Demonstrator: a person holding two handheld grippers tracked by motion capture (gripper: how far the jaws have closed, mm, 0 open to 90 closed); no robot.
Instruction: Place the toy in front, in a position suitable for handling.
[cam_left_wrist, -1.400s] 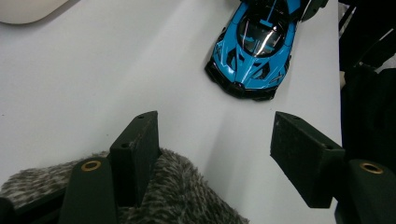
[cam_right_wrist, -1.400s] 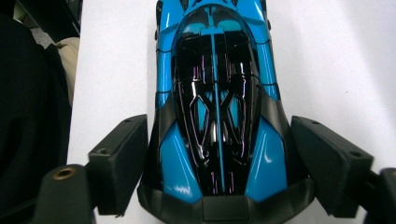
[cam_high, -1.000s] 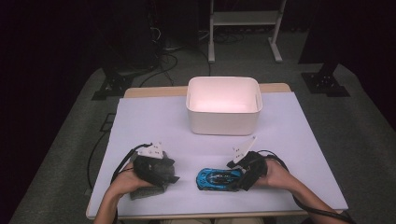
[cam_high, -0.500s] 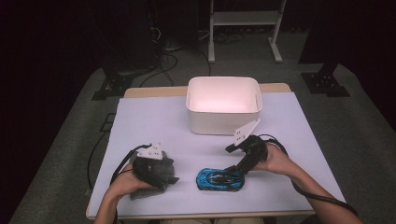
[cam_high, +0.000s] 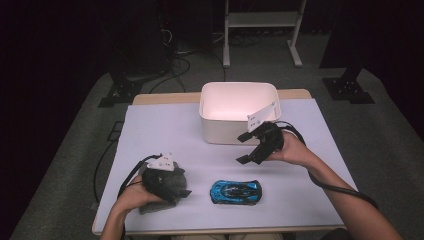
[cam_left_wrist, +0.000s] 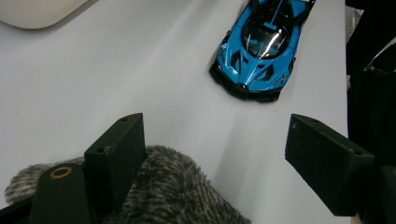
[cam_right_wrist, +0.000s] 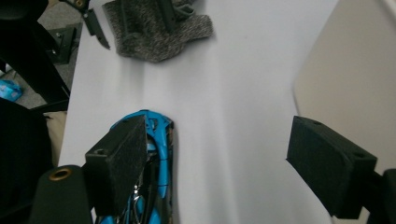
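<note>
Surface (cam_high: 165, 130) covered in white is seen under everything, with dark floor, cables and stand legs around it. A white bin (cam_high: 239, 119) is set at its far middle, open at the top. Near the front left edge a grey knitted cloth (cam_high: 159, 202) is spread flat, and the left gripper (cam_high: 182, 192) is laid over it; its fingers (cam_left_wrist: 116, 154) are parted wide, having just been opening, with one finger touching the cloth and nothing pressed between them. A blue toy car (cam_high: 235, 191) is parked just to the right of the cloth, apart from it, wheels down on the surface, its nose turned toward the left gripper. The right gripper (cam_high: 244, 148) is held above the surface, between the car and the bin, close to the bin's front wall; its fingers (cam_right_wrist: 119, 161) are spread wide and empty. In the right gripper view the car is partly hidden behind one finger.
</note>
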